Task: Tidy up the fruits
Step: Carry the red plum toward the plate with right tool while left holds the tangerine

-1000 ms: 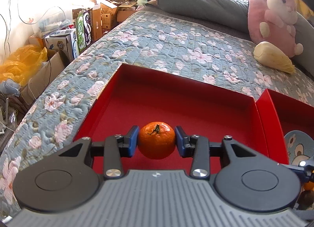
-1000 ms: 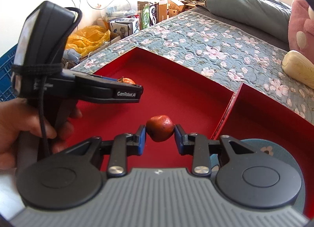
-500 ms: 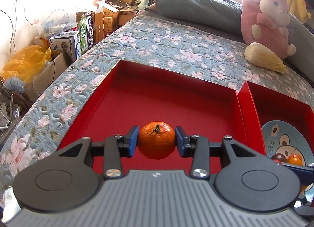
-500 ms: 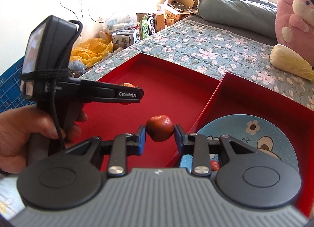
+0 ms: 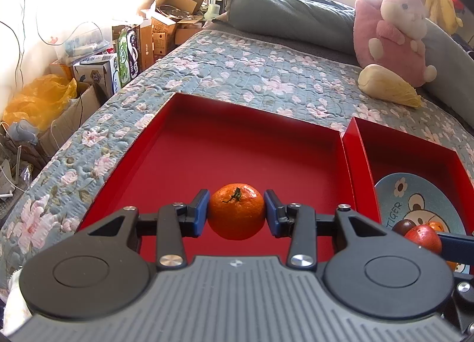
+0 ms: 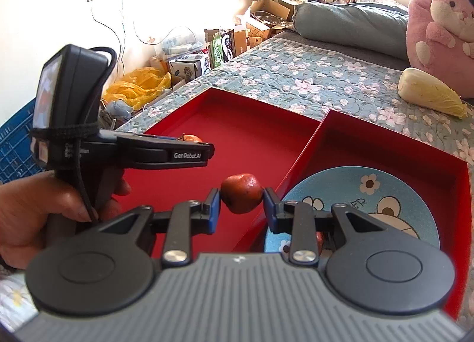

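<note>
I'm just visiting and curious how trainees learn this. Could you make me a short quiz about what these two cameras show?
1. True or false: the left gripper holds an orange mandarin.
2. What does the right gripper hold? A) a banana B) a red fruit C) nothing
3. Fill in: the blue plate lies in the ____ of the two red boxes, seen from the person's side.

Key
1. True; its pads press on both sides of the mandarin.
2. B
3. Right; the left red box has only bare floor showing beyond the mandarin, the right red box holds the plate.
</note>
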`<state>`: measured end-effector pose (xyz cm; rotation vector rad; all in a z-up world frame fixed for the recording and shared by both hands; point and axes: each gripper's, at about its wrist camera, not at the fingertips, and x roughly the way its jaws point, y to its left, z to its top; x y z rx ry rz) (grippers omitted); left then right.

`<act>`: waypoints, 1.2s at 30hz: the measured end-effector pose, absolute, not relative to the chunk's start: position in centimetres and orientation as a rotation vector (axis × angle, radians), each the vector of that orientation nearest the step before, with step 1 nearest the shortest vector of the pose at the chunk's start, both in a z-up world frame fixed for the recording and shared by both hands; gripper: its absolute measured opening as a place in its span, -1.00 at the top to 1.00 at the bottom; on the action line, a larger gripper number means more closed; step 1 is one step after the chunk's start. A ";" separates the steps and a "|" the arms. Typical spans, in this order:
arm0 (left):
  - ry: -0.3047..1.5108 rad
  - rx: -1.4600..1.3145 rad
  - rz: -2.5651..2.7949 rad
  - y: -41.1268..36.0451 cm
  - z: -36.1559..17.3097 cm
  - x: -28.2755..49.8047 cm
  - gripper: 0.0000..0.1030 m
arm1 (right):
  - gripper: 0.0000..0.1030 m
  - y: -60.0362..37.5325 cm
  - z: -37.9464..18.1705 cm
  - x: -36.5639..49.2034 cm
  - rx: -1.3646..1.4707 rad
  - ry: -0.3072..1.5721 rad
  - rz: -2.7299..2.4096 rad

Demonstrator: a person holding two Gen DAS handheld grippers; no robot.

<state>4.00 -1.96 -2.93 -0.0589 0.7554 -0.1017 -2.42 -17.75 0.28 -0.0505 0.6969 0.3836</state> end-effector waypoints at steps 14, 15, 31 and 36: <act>0.772 -0.037 -0.110 -2.4 -3.3 4.2 0.11 | 0.33 -18.7 0.0 -3.0 -0.014 0.700 0.380; 0.773 -0.035 -0.111 -2.5 -3.4 4.2 0.11 | 0.33 -18.6 0.1 -3.0 -0.012 0.700 0.381; 0.775 -0.019 -0.120 -2.7 -3.5 4.2 0.11 | 0.33 -20.4 0.5 -3.8 0.032 0.679 0.355; 0.774 -0.018 -0.119 -2.7 -3.5 4.2 0.11 | 0.33 -21.8 0.5 -4.2 0.051 0.675 0.328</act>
